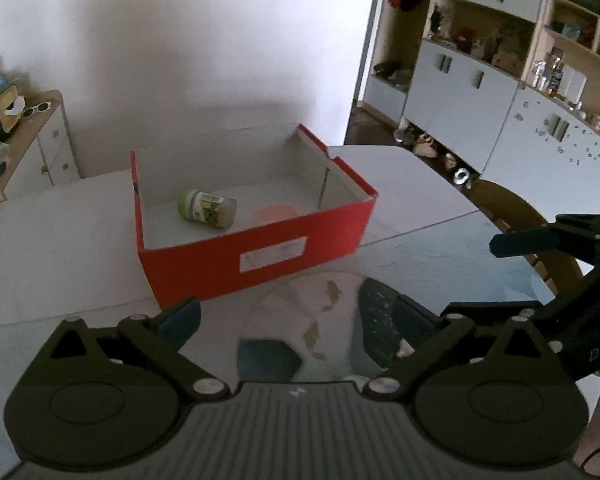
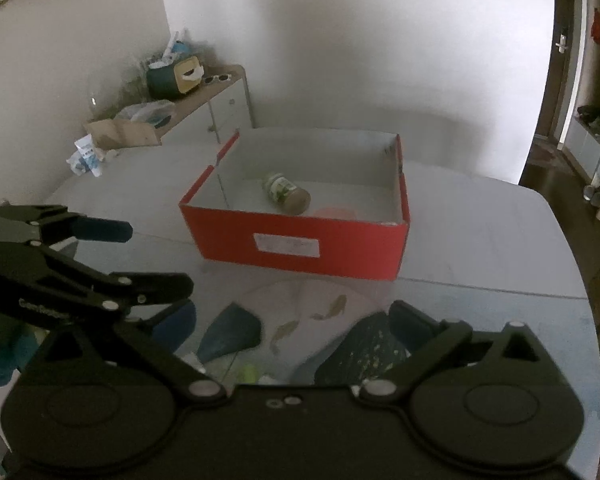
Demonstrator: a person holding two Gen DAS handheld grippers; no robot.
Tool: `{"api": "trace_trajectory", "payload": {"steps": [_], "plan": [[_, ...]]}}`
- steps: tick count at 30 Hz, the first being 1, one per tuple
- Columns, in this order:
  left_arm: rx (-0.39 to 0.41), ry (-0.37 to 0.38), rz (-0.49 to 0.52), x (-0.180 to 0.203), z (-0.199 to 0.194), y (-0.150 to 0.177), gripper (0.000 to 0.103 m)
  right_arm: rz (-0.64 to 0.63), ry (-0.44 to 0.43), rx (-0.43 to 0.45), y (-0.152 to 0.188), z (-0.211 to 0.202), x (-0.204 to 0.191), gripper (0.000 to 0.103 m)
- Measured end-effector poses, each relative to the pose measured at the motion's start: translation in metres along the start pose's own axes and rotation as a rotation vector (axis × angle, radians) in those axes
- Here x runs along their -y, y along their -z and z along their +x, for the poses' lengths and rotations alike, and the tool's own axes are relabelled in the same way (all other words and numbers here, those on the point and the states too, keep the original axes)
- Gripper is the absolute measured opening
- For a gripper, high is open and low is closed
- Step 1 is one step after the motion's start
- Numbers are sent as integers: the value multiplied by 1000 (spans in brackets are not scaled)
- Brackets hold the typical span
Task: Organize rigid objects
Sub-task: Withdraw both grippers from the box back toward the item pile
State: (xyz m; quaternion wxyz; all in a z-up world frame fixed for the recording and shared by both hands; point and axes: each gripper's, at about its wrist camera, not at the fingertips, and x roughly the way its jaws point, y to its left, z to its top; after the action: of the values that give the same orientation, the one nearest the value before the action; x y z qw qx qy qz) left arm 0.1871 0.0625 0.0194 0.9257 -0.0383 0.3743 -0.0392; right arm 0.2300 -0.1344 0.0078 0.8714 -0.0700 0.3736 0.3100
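Observation:
A red cardboard box (image 1: 260, 256) (image 2: 300, 246) stands open on the table. Inside it a small jar with a green lid (image 1: 207, 210) (image 2: 286, 192) lies on its side, next to a pale pink round thing (image 1: 276, 214) (image 2: 336, 213). My left gripper (image 1: 298, 320) is open and empty, held back from the box's near wall. My right gripper (image 2: 292, 320) is open and empty too, also short of the box. Each gripper shows at the edge of the other's view: the right one (image 1: 540, 264) and the left one (image 2: 112, 256).
The table has a glass top (image 1: 440, 248) over a painted fish picture (image 2: 300, 328). A low sideboard (image 2: 216, 96) with a tissue box and clutter stands at the back left. Shelving and cabinets (image 1: 480, 80) line the right side. A chair back (image 1: 528, 208) is beside the table.

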Motion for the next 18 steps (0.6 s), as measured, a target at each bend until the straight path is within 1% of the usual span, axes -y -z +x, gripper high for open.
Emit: {"api": "trace_trajectory", "payload": {"steps": [3, 7, 10, 13, 16, 18], "plan": [[30, 17, 2, 4, -12, 13, 103, 7, 13, 23, 15, -10, -3, 103], [71, 23, -4, 6, -24, 30, 103, 27, 15, 26, 36, -17, -2, 103], [62, 6, -13, 9, -25, 40, 103, 39, 8, 13, 53, -21, -2, 103], [52, 12, -46, 6, -25, 52, 103, 44, 31, 6, 71, -22, -3, 103], [34, -16, -54, 4, -21, 69, 103, 74, 46, -13, 89, -19, -2, 103], [28, -20, -62, 2, -19, 80, 103, 78, 47, -28, 101, -16, -3, 103]]}}
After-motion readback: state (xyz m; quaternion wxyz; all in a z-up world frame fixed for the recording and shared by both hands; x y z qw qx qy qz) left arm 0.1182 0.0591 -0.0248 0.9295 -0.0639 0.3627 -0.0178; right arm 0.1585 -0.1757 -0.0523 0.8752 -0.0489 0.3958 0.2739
